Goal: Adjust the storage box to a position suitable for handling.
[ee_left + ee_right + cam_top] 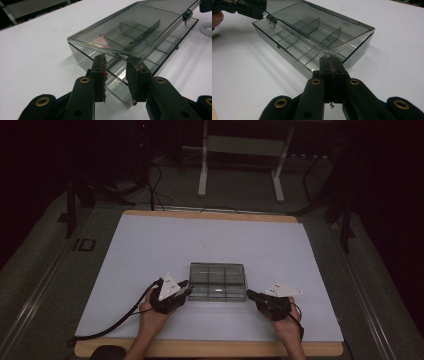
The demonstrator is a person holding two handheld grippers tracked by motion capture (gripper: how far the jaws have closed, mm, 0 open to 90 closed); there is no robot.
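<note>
Where the two forearms come in at six o'clock over the table's bare wooden edge (210, 349), each hand grips a matte black gripper topped by a pale three-cornered plate. At seven o'clock the left gripper (188, 291) points toward the box's near left corner; in the left gripper view (116, 75) its jaws stand apart, with the lid's corner lip in the gap and neither pad plainly pressing it. At five o'clock the right gripper (248, 293) points at the near right corner; in the right gripper view (329, 72) its jaws are pressed flat together, their tips at the lid's corner, and whether any of the lip is pinched between them I cannot tell.

Between the grippers, just near of the sheet's centre, sits the smoky clear plastic box (217, 281): rectangular, glossy, hard-edged, with thin curved dividers inside and a small round clasp (271, 22) on the front rim. Its lid (125, 27) hangs slightly raised over the tray.

Underneath lies a smooth white sheet (150, 250). Farther off, at twelve o'clock, stands a pale metal frame (240, 150) on a dim floor with dark cables (155, 185).
</note>
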